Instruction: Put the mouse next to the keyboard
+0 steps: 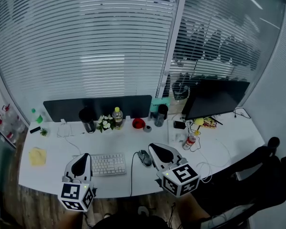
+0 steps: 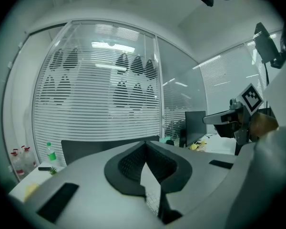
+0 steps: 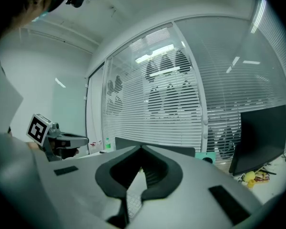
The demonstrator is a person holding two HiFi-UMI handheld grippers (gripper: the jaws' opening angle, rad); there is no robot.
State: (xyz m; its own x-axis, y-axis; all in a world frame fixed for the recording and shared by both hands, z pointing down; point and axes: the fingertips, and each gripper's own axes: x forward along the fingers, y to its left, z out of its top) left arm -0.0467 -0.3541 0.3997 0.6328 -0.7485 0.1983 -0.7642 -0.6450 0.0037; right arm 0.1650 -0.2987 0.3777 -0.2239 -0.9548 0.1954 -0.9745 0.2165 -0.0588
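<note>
A white keyboard lies near the desk's front edge. Just to its right rests a dark wired mouse, its cable running toward the front edge. My left gripper hovers over the keyboard's left end, jaws shut and empty. My right gripper hangs just right of the mouse, also shut with nothing in it. In the left gripper view the jaws meet at their tips, with keyboard keys showing below them. The right gripper view shows the same closed jaws.
On the white desk stand a black monitor, a dark divider panel, a black mug, flowers, a yellow-capped bottle, a red cup, another bottle, a yellow cloth. A black chair stands at right.
</note>
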